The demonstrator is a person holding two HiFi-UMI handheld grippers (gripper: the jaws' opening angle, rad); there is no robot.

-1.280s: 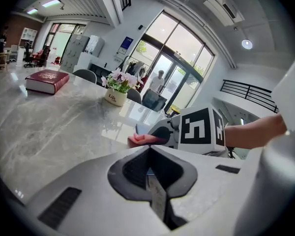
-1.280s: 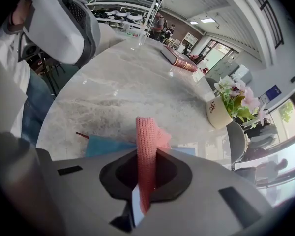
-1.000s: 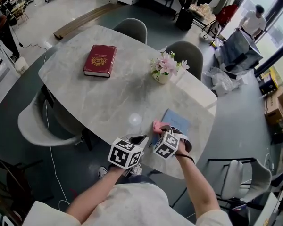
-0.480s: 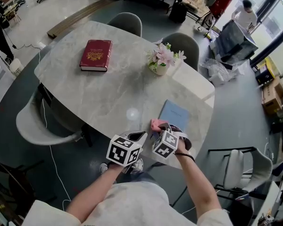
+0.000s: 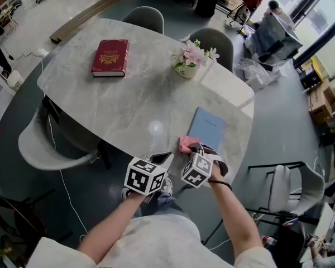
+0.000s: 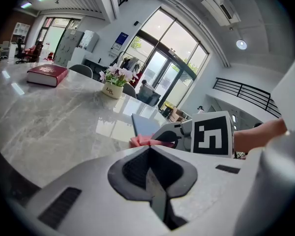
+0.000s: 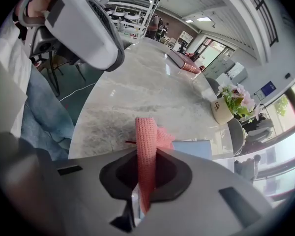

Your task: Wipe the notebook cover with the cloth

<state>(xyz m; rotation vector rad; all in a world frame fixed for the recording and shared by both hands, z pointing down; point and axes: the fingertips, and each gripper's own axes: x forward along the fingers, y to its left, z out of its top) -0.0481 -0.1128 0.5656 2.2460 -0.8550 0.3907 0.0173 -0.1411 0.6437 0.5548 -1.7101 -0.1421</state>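
Notebook, blue-covered and closed, lies flat on the grey marble worktop, on the person's side of the flower pot and well apart from it, close to the worktop's near edge. A pink cloth sits farther from the flower pot again, at the notebook's corner nearest the person. Whether it rests on the cover or just beside it cannot be told.

The right tool is pinching that cloth. In the right gripper view a folded knitted strip of it stands up between the two jaws, which are pressed onto it, and the rest bunches out ahead toward the notebook. The tool points from the worktop's near edge toward the flower pot.

The left tool hovers just beside the right one, on the side away from the notebook and likewise well short of the flower pot. In the left gripper view its jaws are pressed together with nothing between them. That view looks across the worktop at the right tool's marker cube, the cloth and the notebook.

A dark red book lies well apart from the flower pot, toward the worktop's far left end. Two grey chairs stand beyond the flower pot at the far edge.
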